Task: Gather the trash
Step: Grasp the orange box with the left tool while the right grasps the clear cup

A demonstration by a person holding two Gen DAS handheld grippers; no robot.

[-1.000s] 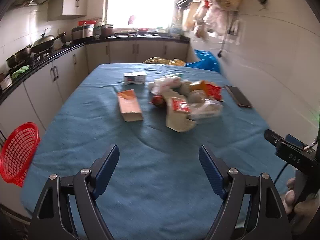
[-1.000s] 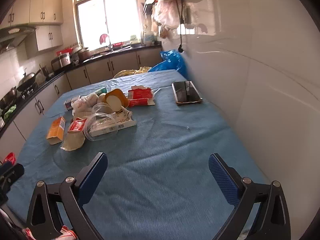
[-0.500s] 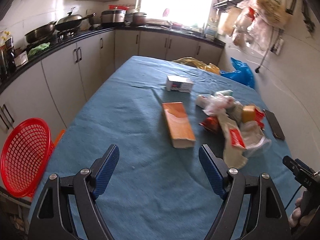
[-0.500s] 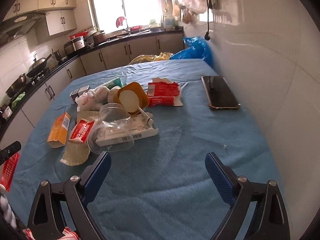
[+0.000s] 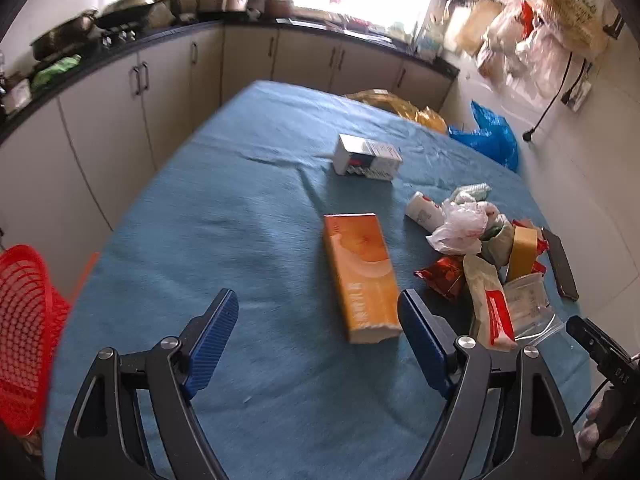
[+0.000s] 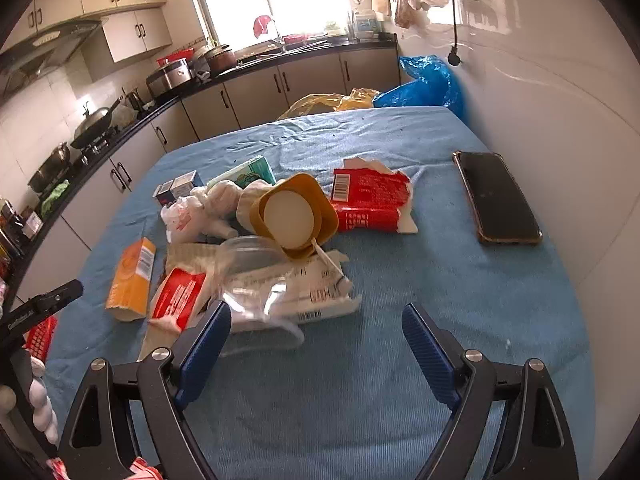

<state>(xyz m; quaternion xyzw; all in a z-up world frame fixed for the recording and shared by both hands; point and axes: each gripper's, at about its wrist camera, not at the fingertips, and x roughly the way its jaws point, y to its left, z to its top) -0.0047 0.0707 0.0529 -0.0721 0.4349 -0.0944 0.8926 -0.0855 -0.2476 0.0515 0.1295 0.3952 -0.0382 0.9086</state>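
Trash lies heaped on the blue-clothed table [image 5: 248, 216]. In the left wrist view an orange box [image 5: 360, 272] lies just ahead of my left gripper [image 5: 316, 320], which is open and empty; its right fingertip is near the box's near end. A white box [image 5: 366, 158] sits farther back. My right gripper [image 6: 316, 320] is open over bare cloth, its jaws slightly narrowed, with nothing between them. Just beyond its left finger lie a clear plastic container [image 6: 256, 276] and a flat barcode box [image 6: 320, 300]. Behind them are a yellow cup [image 6: 296, 216] and a torn red packet [image 6: 370, 200].
A red mesh basket [image 5: 24, 340] stands off the table's left side. A black phone [image 6: 500, 196] lies on the cloth by the white wall. Blue bag [image 6: 428, 80] and yellow bag [image 6: 332, 102] sit past the far end. Counters with pots line the left.
Both grippers have moved closer to the trash heap. The left view has swung so the orange box is now straight ahead. The right jaws have narrowed a little.
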